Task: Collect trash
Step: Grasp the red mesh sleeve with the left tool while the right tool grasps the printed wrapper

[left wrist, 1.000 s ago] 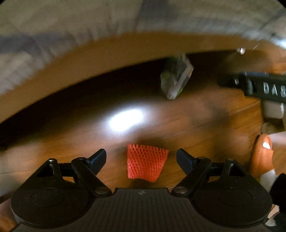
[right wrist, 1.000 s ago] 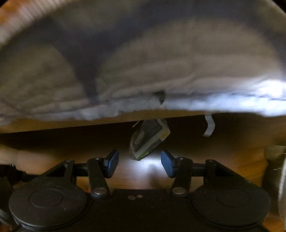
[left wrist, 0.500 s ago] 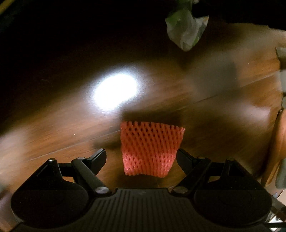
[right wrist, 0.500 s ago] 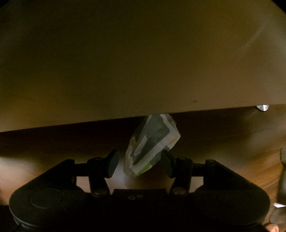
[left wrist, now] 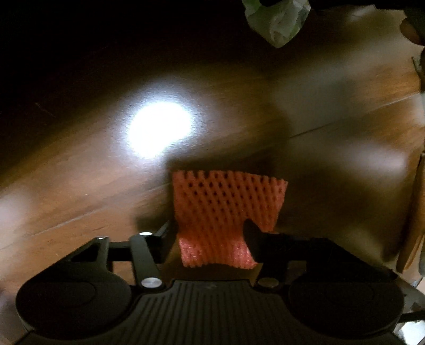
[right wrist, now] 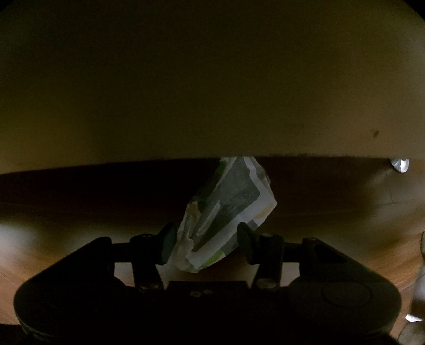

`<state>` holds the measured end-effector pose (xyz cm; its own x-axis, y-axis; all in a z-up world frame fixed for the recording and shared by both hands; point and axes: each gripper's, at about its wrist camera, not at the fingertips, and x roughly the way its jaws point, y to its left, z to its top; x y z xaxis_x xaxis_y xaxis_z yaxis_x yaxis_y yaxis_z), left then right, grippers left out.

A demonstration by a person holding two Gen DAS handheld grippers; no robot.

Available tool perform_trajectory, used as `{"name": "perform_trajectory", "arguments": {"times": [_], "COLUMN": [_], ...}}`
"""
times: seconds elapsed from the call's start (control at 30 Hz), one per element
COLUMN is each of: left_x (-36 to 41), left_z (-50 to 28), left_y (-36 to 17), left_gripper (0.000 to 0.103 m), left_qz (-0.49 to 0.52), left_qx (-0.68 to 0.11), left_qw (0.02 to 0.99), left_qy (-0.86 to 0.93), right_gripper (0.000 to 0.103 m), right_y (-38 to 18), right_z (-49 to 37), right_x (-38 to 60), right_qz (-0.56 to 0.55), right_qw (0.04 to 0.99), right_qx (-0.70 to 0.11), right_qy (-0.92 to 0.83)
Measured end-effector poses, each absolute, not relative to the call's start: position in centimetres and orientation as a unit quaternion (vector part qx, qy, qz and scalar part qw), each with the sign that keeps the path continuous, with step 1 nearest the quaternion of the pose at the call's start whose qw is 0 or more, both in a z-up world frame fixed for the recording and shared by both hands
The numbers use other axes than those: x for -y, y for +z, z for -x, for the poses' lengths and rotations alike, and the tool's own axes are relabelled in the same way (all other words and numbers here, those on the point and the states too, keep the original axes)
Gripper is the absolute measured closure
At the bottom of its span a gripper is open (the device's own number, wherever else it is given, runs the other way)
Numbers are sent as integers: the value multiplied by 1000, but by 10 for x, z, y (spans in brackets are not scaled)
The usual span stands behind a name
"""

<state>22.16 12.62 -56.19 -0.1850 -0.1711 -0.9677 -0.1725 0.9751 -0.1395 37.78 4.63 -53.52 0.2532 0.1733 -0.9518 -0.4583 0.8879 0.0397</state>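
Two bits of trash are seen, both on the wood floor [left wrist: 332,164], and neither is lifted yet. An orange foam net [left wrist: 225,201] lies flat just ahead of the left gripper [left wrist: 207,233], its near edge between the jaws. Those jaws have just been closing on it; the right-hand one overlaps the net's edge, the other stands beside it w/ a thin gap showing, so a firm pinch can't be confirmed. A crumpled white-and-green wrapper [right wrist: 225,212] lies further off, partly under the lower edge of a tan furniture panel [right wrist: 212,93]; it shows too at the top of the left wrist view [left wrist: 276,21]. The right gripper [right wrist: 204,242] is set around the wrapper's near end. Its jaws have just been closing a little as well, w/ the wrapper between them, but gaps are visible on both sides, so they're read as not yet clamped.

Progress is judged early: both approaches look done, both grasps are in hand. Left to do, prob.: finish the squeezes, raise both pieces, carry them to a bin. No bin or bag is visible in either view, so where the trash goes can't be told.
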Motion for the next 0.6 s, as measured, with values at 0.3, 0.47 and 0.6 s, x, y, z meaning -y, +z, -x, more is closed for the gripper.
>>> {"name": "perform_trajectory", "arguments": {"times": [0.3, 0.47, 0.6], "left_x": [-130, -143, -143], "left_z": [-223, -224, -226], "left_y": [-571, -564, -560], "left_gripper": [84, 92, 92], "left_qz": [138, 150, 153], "left_qx": [-770, -766, -762], "left_qw": [623, 625, 629], "left_qy": [-9, -15, -14], "right_gripper": [98, 98, 98], "right_y": [-535, -520, -504], "right_z": [-382, -375, -366], "right_x": [-38, -24, -8], "right_qz": [117, 115, 111], "right_qw": [771, 767, 759], "right_qx": [-590, -592, -600], "right_qy": [207, 219, 226]}}
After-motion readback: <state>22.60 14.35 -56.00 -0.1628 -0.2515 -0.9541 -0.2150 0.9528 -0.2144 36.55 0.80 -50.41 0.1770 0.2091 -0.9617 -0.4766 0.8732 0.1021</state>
